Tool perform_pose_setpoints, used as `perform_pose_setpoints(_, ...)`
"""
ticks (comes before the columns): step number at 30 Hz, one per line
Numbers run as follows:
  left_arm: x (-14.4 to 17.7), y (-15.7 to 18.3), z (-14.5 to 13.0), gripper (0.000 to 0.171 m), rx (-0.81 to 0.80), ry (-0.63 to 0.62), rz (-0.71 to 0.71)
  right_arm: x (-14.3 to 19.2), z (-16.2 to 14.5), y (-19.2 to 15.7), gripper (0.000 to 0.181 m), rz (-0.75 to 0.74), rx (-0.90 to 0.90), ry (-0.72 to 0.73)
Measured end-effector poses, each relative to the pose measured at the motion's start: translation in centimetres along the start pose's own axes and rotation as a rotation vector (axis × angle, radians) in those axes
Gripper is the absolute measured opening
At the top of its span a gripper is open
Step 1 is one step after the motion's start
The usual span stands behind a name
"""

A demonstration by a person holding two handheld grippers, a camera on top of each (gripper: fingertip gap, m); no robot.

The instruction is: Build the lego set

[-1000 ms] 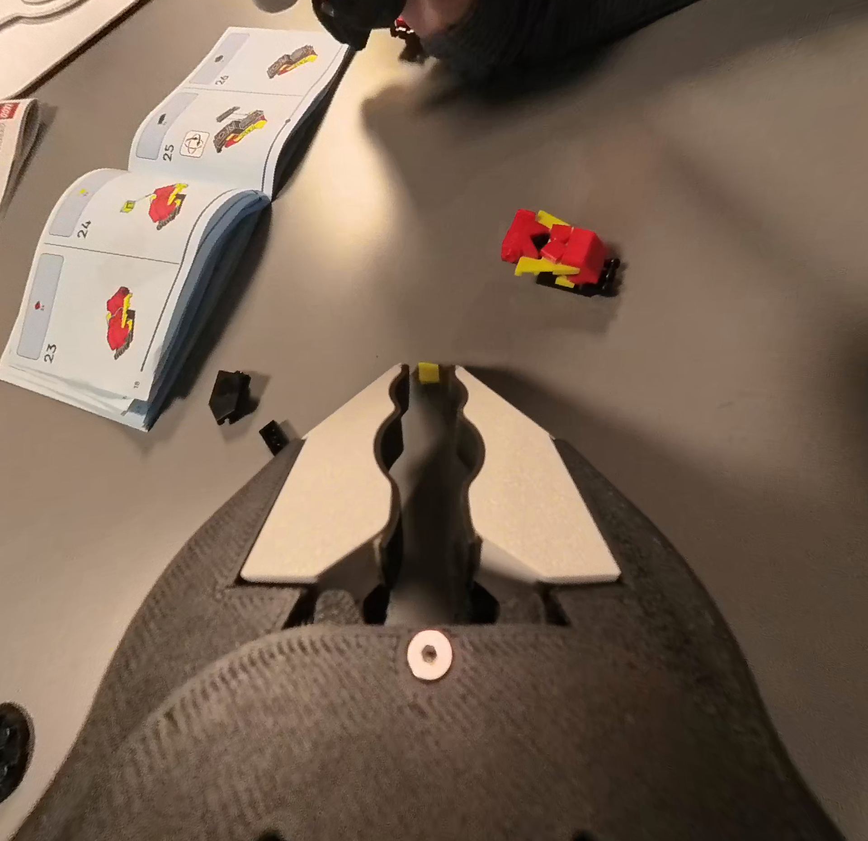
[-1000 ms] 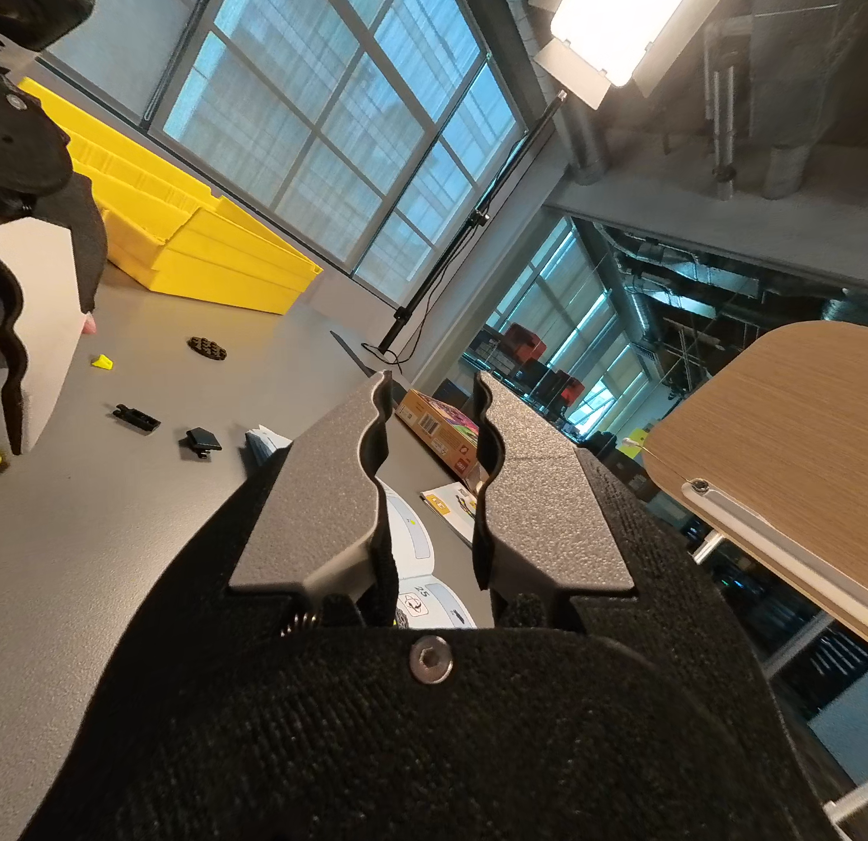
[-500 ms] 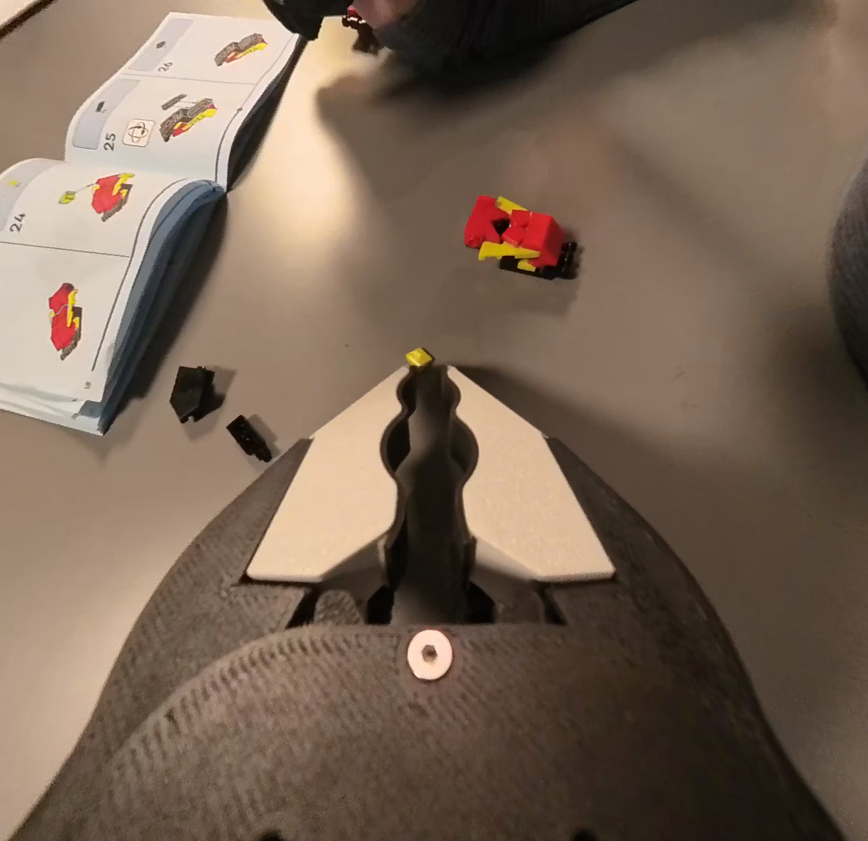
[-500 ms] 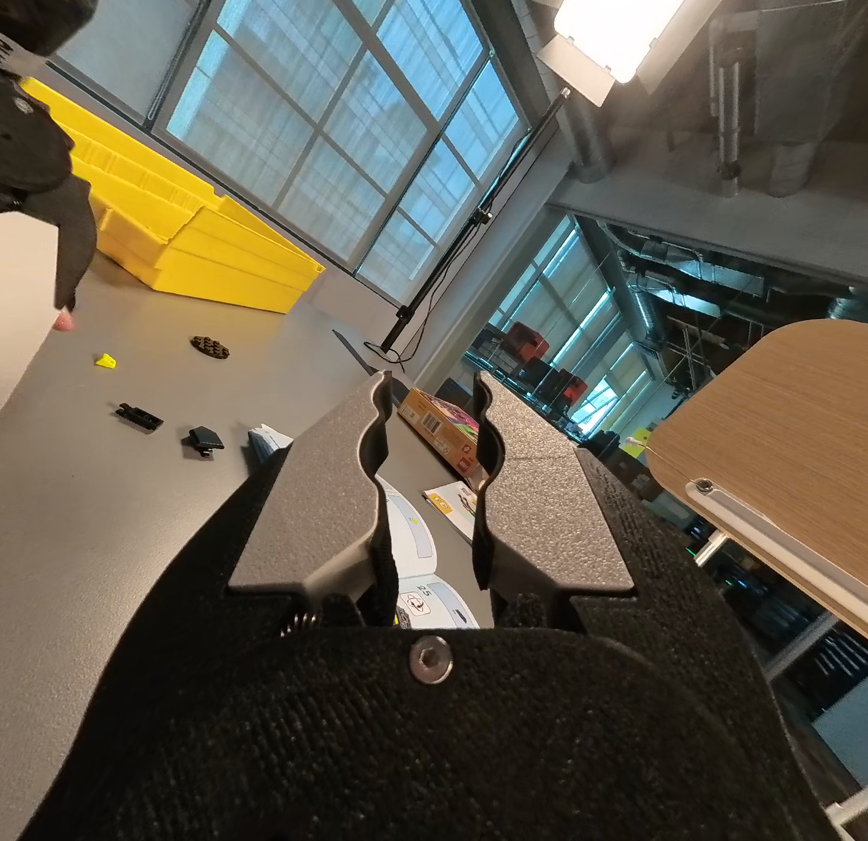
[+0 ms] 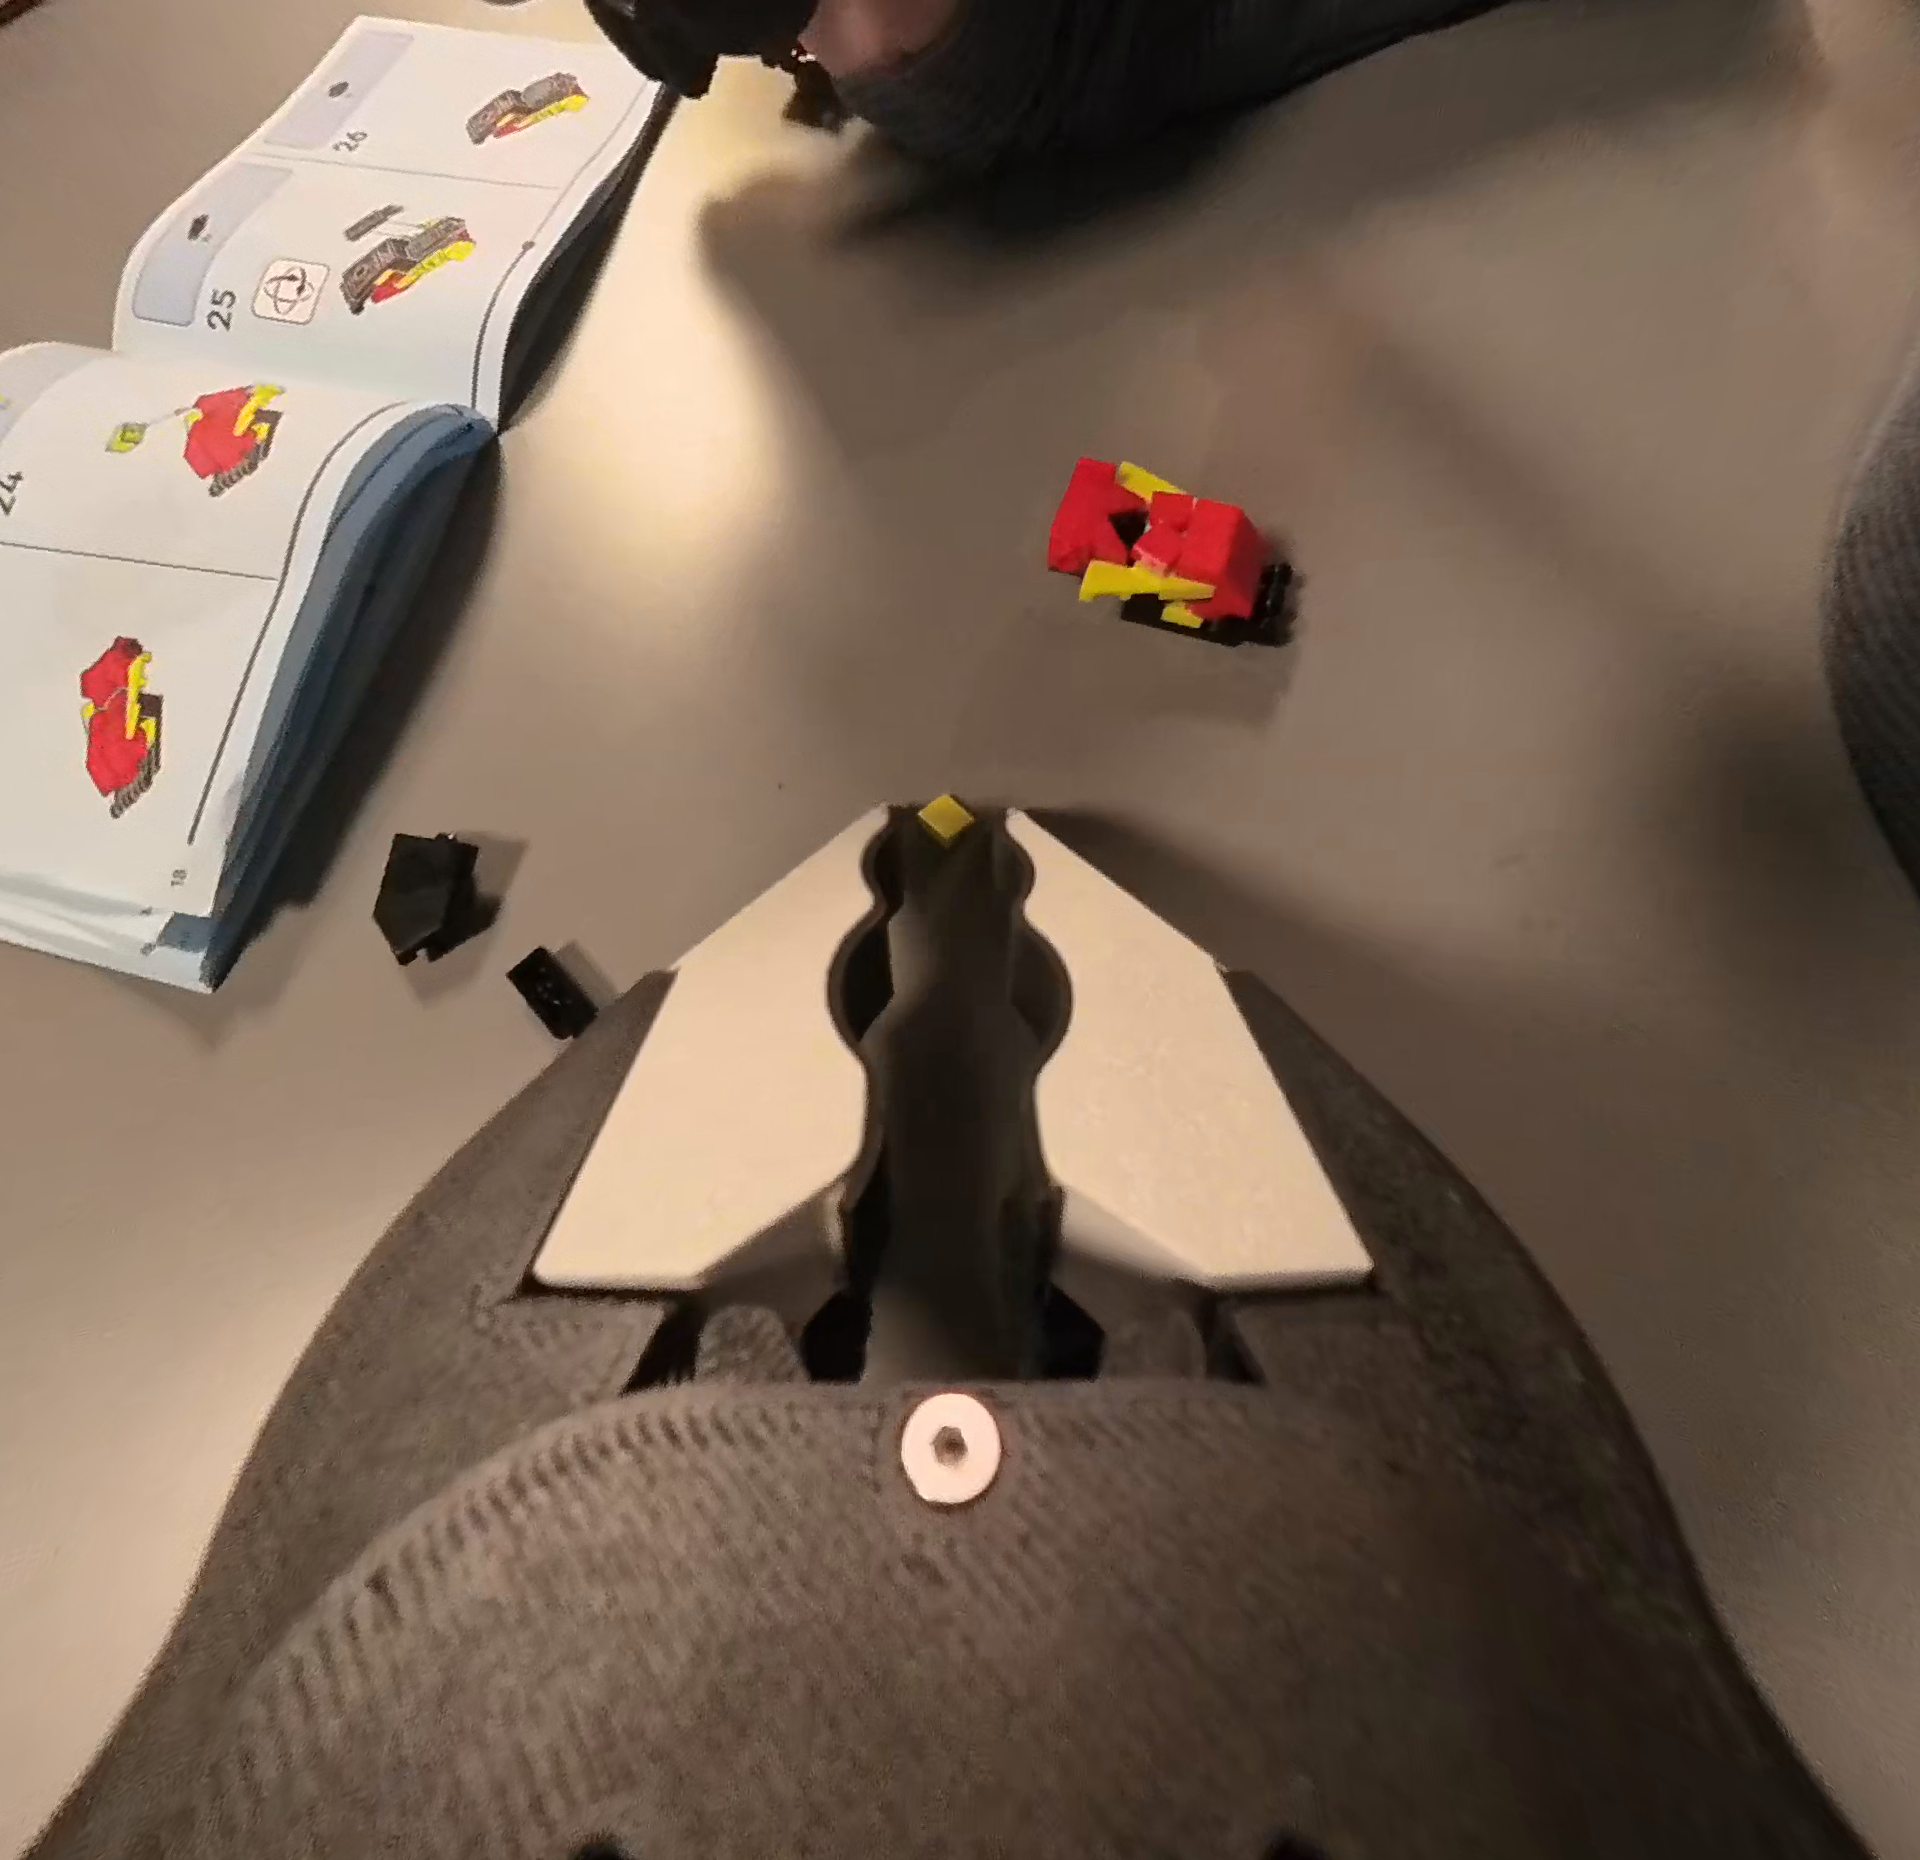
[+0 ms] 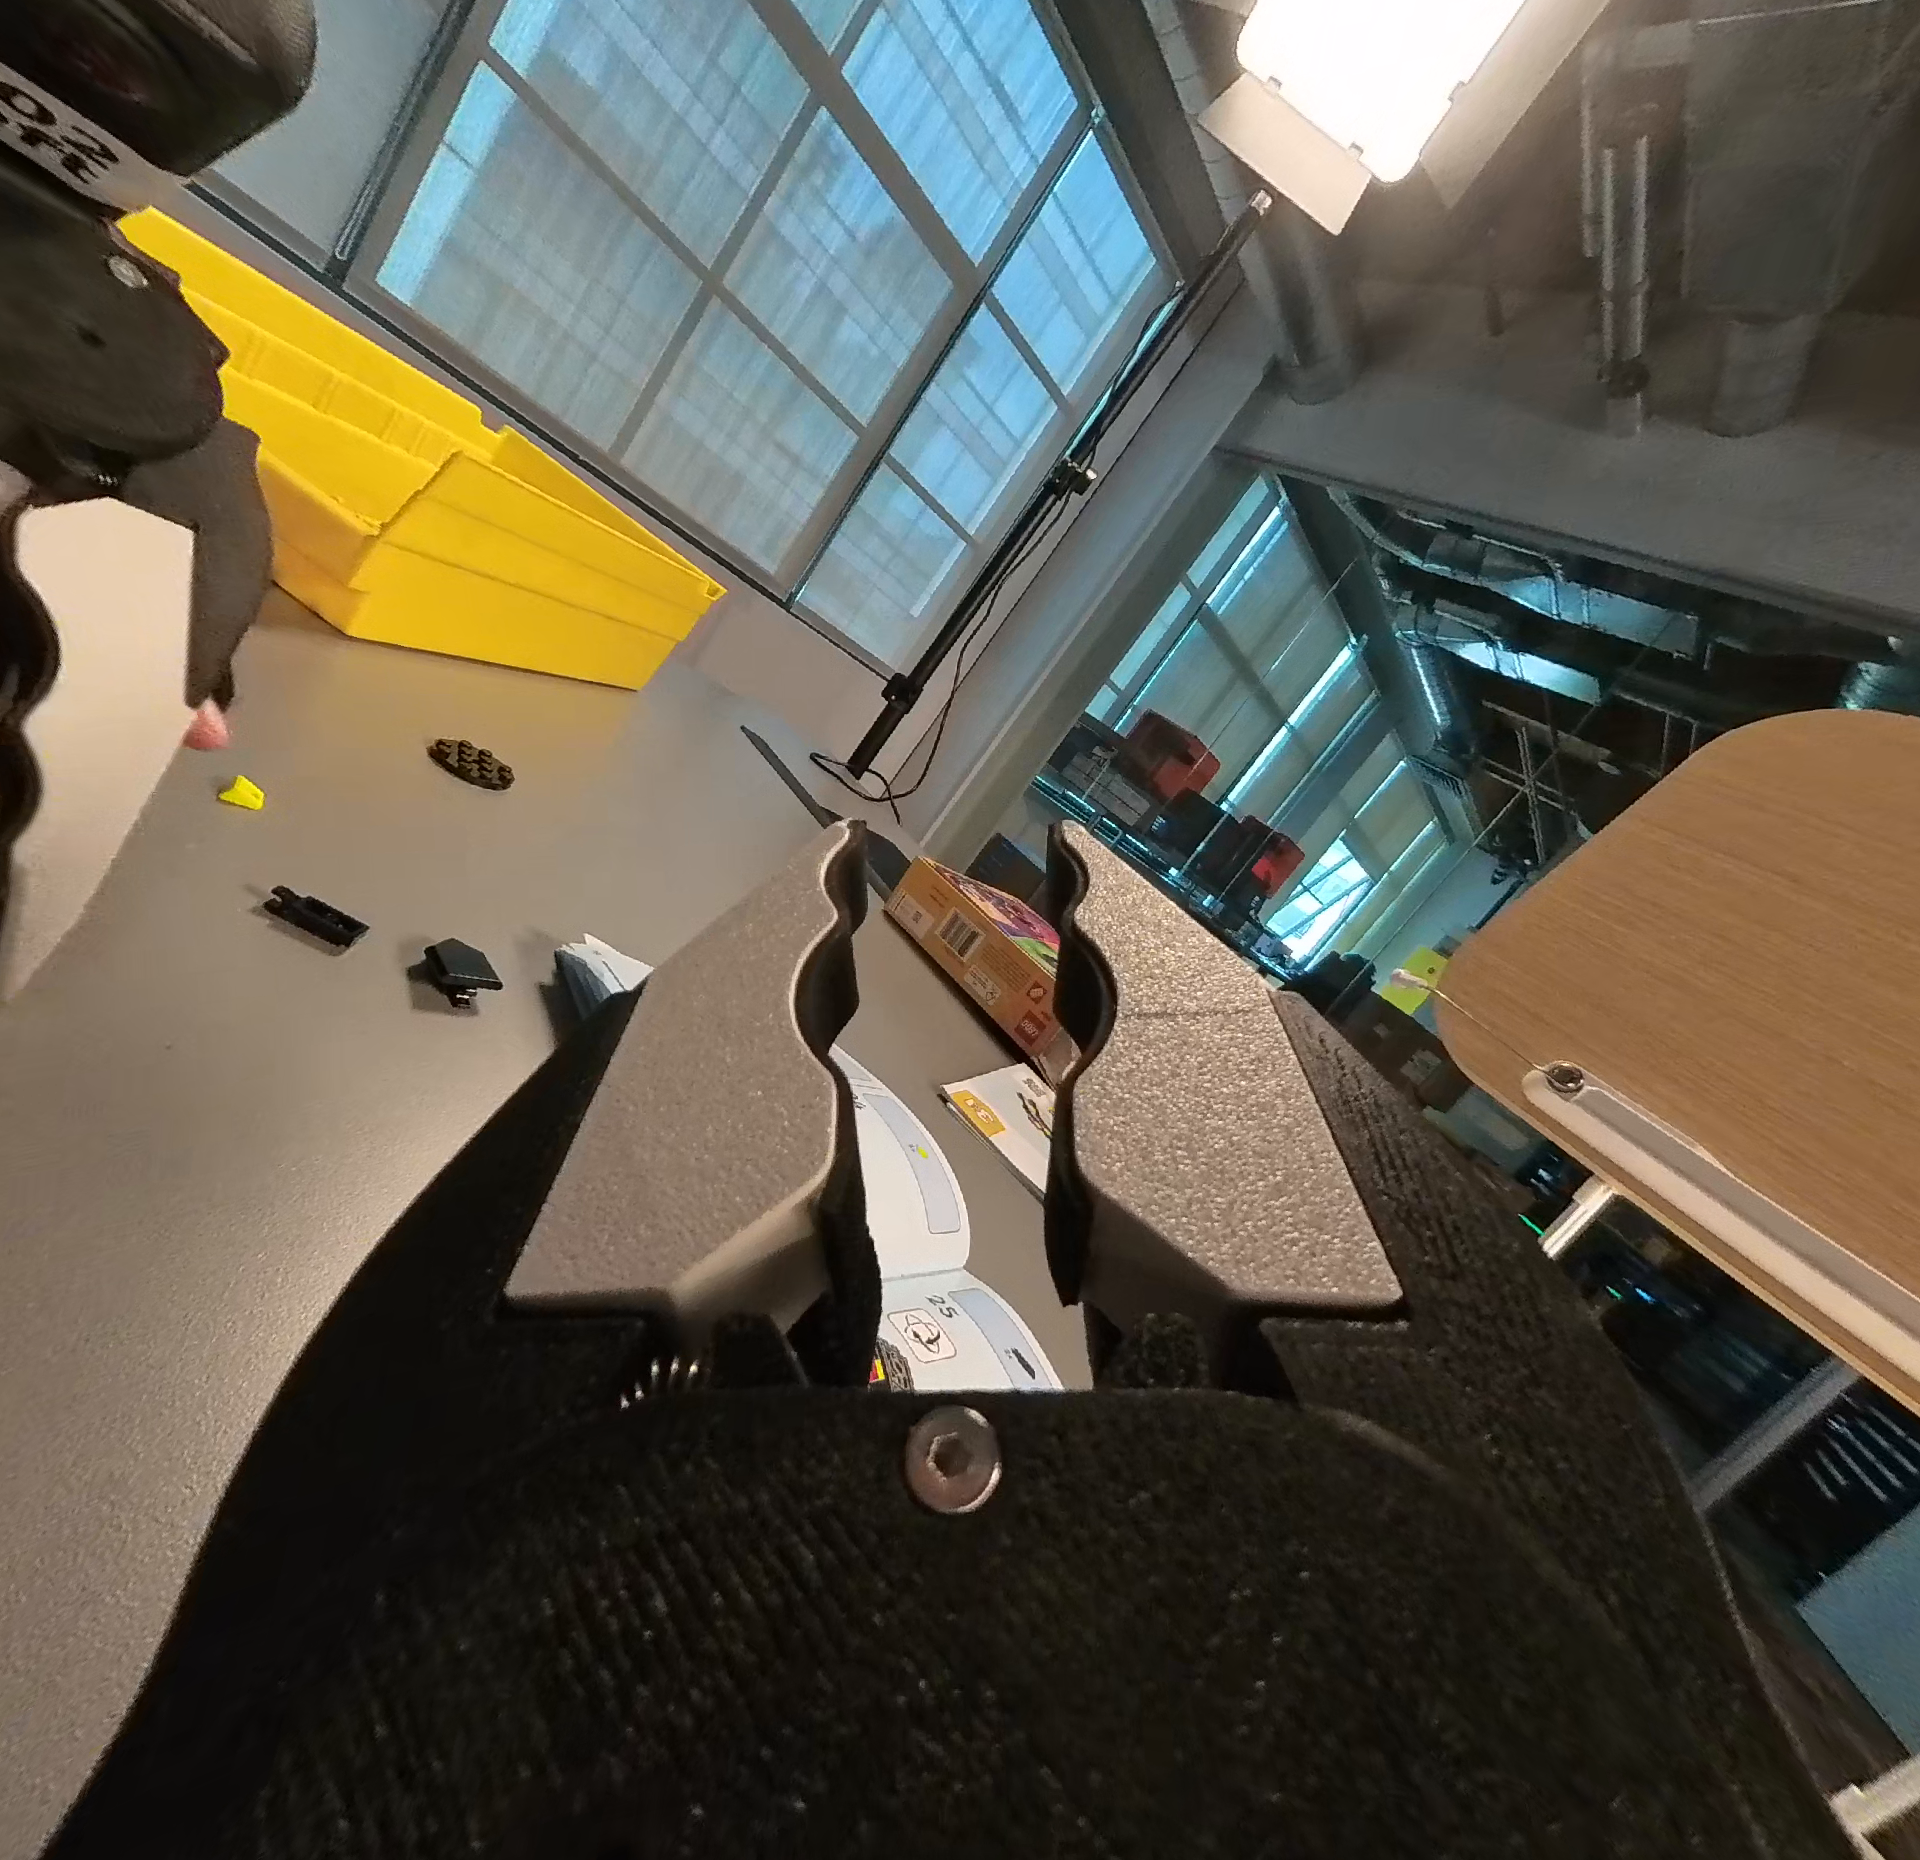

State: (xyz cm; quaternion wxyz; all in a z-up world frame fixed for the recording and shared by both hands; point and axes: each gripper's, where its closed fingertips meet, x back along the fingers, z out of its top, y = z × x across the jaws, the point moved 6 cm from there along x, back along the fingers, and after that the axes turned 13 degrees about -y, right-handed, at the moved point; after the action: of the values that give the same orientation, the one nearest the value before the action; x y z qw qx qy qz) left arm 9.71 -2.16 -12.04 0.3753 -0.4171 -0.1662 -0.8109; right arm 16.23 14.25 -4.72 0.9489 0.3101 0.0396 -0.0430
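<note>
One small yellow brick (image 5: pixel 944 815) is clamped at the tips of the left gripper (image 5: pixel 945 823), near the red car (image 5: pixel 1169 553), so the next move is pressing it on, while the right gripper (image 6: pixel 956 849) waits apart and empty.

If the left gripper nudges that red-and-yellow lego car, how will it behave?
The red-and-yellow lego car looks small, probably light, so it would likely slide on the smooth grey table. Its unfinished, press-fit build may shed pieces. No wheels show, so rolling seems unlikely.
</note>
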Motion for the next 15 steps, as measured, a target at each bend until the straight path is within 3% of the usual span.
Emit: perform_pose_setpoints(15,0.04,0.23,-0.01,0.012,-0.030,0.002,0.020,0.00,-0.05,-0.05,0.032,0.006,-0.002,-0.002)
